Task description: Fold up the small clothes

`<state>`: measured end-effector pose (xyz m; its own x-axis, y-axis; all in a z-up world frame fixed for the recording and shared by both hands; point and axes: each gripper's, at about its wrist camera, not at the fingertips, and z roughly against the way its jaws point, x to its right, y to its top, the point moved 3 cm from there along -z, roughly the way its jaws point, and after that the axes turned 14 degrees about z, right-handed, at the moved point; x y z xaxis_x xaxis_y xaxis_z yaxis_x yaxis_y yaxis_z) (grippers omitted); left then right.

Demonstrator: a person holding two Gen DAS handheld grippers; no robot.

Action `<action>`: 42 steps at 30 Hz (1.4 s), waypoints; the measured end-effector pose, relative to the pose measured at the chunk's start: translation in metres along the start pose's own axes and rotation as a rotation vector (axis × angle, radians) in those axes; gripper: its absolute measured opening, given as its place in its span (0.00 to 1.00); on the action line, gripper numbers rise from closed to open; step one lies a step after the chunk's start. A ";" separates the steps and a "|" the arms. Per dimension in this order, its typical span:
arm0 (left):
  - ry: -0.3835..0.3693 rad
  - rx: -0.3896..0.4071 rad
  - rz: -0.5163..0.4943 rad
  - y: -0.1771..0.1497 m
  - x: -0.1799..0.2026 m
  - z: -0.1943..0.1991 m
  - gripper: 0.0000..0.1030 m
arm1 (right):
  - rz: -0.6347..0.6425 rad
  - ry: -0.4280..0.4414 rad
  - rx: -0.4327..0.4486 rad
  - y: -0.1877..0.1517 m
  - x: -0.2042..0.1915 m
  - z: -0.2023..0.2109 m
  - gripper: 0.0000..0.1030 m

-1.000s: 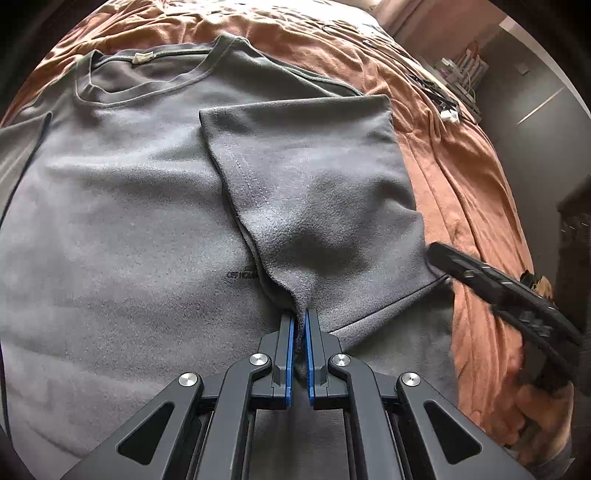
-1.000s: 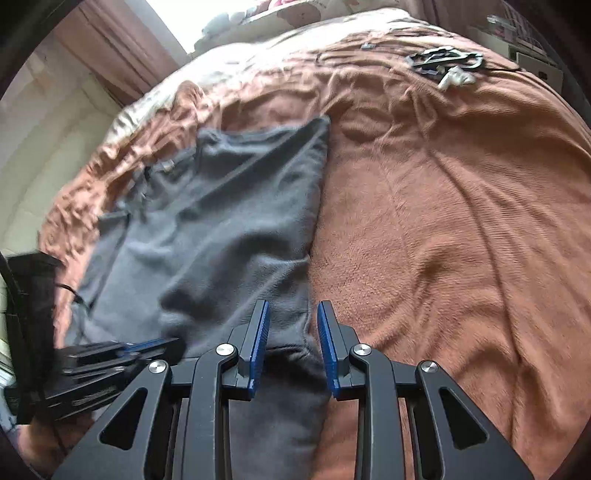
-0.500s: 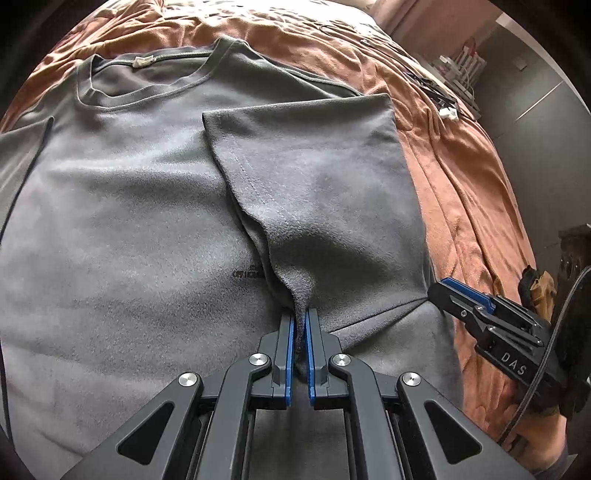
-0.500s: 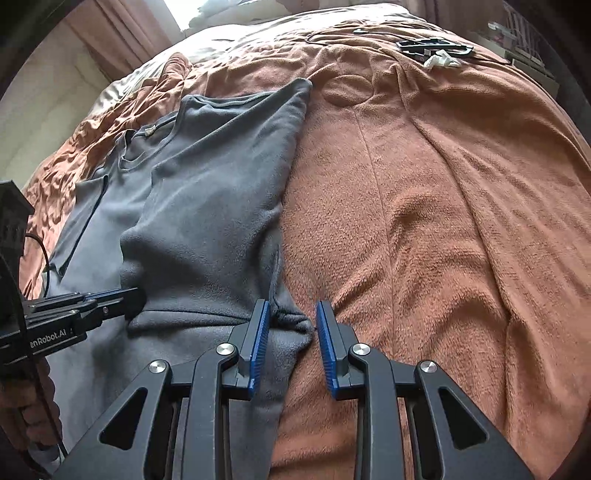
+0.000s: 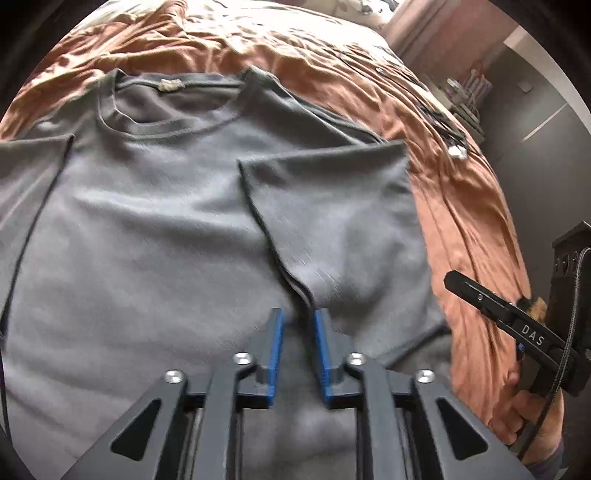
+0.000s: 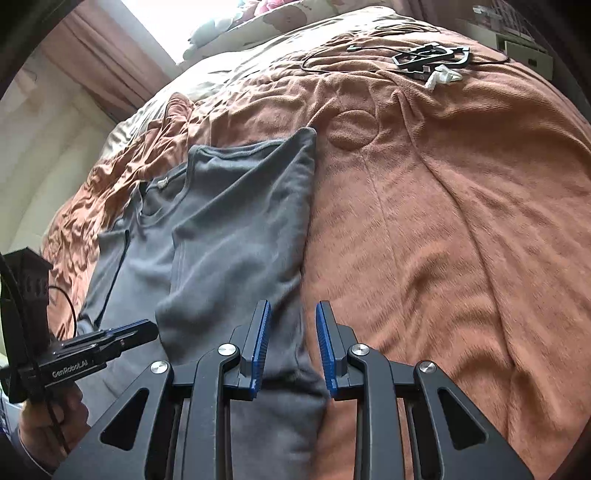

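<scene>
A grey T-shirt (image 5: pixel 147 229) lies flat on the brown bedspread (image 5: pixel 465 206), collar away from me. Its right sleeve (image 5: pixel 332 214) is folded inward over the chest. My left gripper (image 5: pixel 298 325) is open and empty, just behind the sleeve's tip. My right gripper (image 6: pixel 292 325) is open and empty above the shirt's right side edge (image 6: pixel 236 236). Each gripper shows in the other's view: the right one (image 5: pixel 491 306) at the shirt's right, the left one (image 6: pixel 110 339) at the left.
Black cables and a black frame with white paper (image 6: pixel 432 62) lie on the bedspread (image 6: pixel 443 221) at the far right. A pillow (image 6: pixel 258 14) and curtain (image 6: pixel 92 62) are at the head. A dark wall and shelf (image 5: pixel 469 96) stand right of the bed.
My left gripper has opened and let go of the sleeve, which now lies on the chest, and has pulled back a little. My right gripper stayed open and moved slightly over the shirt's edge.
</scene>
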<state>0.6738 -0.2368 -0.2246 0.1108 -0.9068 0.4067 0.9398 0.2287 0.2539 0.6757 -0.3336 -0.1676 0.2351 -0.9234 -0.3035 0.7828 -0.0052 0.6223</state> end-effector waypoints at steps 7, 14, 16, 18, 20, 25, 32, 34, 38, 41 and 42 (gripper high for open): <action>-0.029 0.043 0.006 0.021 0.002 -0.009 0.27 | 0.036 -0.025 -0.029 0.013 -0.010 -0.032 0.22; 0.025 0.052 -0.055 0.020 0.010 -0.027 0.38 | 0.049 -0.077 -0.055 0.015 -0.013 -0.054 0.22; 0.082 0.031 -0.093 0.016 0.009 -0.038 0.38 | 0.046 -0.074 -0.058 0.016 -0.013 -0.054 0.22; 0.096 0.045 -0.124 0.015 0.011 -0.037 0.39 | 0.033 -0.071 -0.059 0.016 -0.010 -0.051 0.21; 0.135 0.043 -0.154 0.015 0.013 -0.038 0.39 | 0.012 -0.073 -0.057 0.014 -0.004 -0.044 0.21; 0.212 0.062 -0.142 0.019 0.009 -0.030 0.38 | -0.032 -0.031 -0.032 0.006 0.002 -0.021 0.21; 0.174 0.074 -0.066 0.017 -0.008 0.011 0.38 | -0.012 -0.054 -0.008 -0.007 0.000 0.024 0.27; 0.174 0.085 -0.066 0.015 -0.010 0.026 0.38 | 0.000 -0.077 0.003 -0.010 -0.004 0.041 0.52; 0.163 0.108 -0.064 0.007 -0.013 0.063 0.59 | 0.010 -0.088 0.025 -0.015 -0.016 0.074 0.83; 0.144 0.145 -0.058 0.004 -0.012 0.094 0.87 | 0.027 -0.103 0.042 -0.019 -0.027 0.100 0.88; 0.143 0.164 -0.058 0.002 -0.012 0.107 0.90 | 0.032 -0.106 0.045 -0.020 -0.031 0.107 0.90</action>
<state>0.6398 -0.1874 -0.1352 0.1139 -0.9583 0.2620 0.8821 0.2189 0.4171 0.5908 -0.3463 -0.0935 0.1955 -0.9588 -0.2063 0.7483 0.0098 0.6633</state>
